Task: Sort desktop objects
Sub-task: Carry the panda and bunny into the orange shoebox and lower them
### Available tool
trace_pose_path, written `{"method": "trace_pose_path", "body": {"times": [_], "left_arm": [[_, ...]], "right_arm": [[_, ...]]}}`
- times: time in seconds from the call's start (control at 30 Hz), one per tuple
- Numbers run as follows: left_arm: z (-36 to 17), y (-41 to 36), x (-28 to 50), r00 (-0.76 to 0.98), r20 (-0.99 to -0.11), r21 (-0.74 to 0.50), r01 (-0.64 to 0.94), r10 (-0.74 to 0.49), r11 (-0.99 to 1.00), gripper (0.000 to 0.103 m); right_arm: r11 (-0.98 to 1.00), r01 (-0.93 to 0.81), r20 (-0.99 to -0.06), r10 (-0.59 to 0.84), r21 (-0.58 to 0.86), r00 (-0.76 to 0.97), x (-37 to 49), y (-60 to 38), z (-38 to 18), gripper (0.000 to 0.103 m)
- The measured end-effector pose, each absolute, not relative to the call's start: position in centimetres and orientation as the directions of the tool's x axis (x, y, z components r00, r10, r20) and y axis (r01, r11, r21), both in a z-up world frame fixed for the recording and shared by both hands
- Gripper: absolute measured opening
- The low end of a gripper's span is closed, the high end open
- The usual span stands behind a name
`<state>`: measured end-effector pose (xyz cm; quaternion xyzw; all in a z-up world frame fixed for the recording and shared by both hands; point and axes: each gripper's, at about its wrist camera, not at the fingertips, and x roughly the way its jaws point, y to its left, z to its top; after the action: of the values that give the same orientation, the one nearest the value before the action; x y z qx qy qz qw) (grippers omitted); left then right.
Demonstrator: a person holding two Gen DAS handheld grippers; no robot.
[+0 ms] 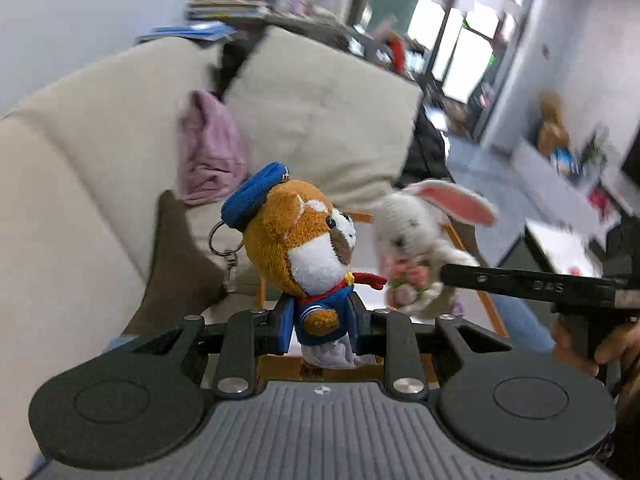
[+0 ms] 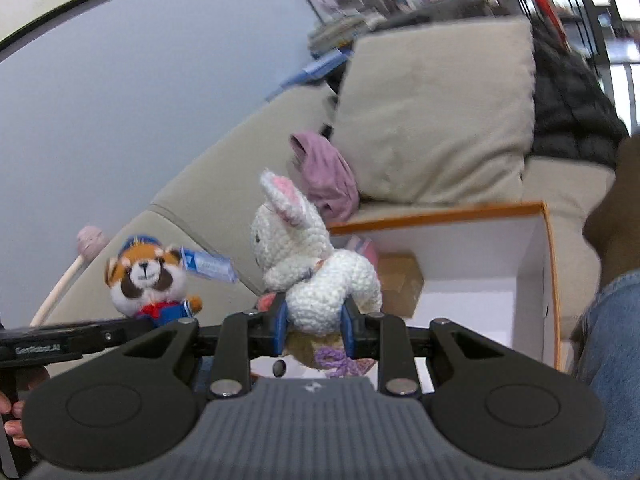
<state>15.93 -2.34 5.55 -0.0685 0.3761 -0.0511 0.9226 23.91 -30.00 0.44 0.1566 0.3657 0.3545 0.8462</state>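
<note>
My left gripper (image 1: 322, 320) is shut on a brown and white plush animal (image 1: 304, 240) in a blue cap and sailor jacket; a metal key ring hangs from its cap. The blue pads press on its jacket. To its right in the left wrist view the white crocheted rabbit (image 1: 416, 232) hangs blurred at the tip of the other gripper. In the right wrist view my right gripper (image 2: 316, 328) is shut on that rabbit (image 2: 308, 260), clamping its body, its pink-lined ear up. The plush animal (image 2: 150, 280) shows at the left there, held up by the left gripper.
An orange-edged white box (image 2: 536, 280) stands open just beyond the rabbit, with a brown carton (image 2: 400, 284) inside. Behind it is a beige sofa (image 1: 80, 160) with a cushion (image 2: 436, 120), a pink cloth (image 2: 328, 176) and a black jacket (image 2: 568, 100). A denim-clad leg (image 2: 612, 352) is at the right.
</note>
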Motion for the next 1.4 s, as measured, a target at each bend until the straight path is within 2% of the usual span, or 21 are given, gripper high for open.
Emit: {"method": "trace_pose_path", "body": {"times": [0.17, 0.4, 0.67, 0.83, 1.0, 1.13, 1.4], "left_arm": [[2.9, -4.7, 21.2, 0.597, -0.792, -0.058, 0.142, -0.132, 0.988, 0.030], [0.6, -5.5, 24.9, 0.442, -0.878, -0.077, 0.251, -0.185, 0.965, 0.030], [-1.8, -3.8, 28.4, 0.246, -0.948, -0.160, 0.188, -0.205, 0.969, 0.028], [-4.5, -3.4, 29.4, 0.172, -0.974, -0.122, 0.145, -0.147, 0.982, 0.028], [-5.2, -3.9, 29.3, 0.172, -0.978, -0.095, 0.129, -0.116, 0.987, 0.027], [-5.4, -4.9, 28.8, 0.196, -0.979, -0.025, 0.172, -0.059, 0.985, 0.028], [-3.7, -4.1, 27.0, 0.348, -0.931, -0.060, 0.153, -0.111, 0.986, 0.029]], "right_arm": [[0.713, -0.388, -0.595, 0.701, 0.583, 0.393, 26.5, -29.0, -3.1, 0.028], [0.719, -0.286, -0.654, 0.695, 0.633, 0.300, 28.7, -28.0, -7.1, 0.028], [0.740, -0.234, -0.682, 0.672, 0.630, 0.288, 29.5, -28.5, -8.5, 0.029], [0.728, -0.225, -0.678, 0.685, 0.647, 0.266, 30.1, -28.5, -8.7, 0.029], [0.737, -0.202, -0.708, 0.676, 0.645, 0.204, 30.3, -26.9, -9.7, 0.029], [0.746, -0.197, -0.722, 0.665, 0.636, 0.190, 30.5, -26.1, -9.5, 0.030], [0.772, -0.119, -0.753, 0.635, 0.624, 0.171, 31.1, -26.8, -8.6, 0.031]]}}
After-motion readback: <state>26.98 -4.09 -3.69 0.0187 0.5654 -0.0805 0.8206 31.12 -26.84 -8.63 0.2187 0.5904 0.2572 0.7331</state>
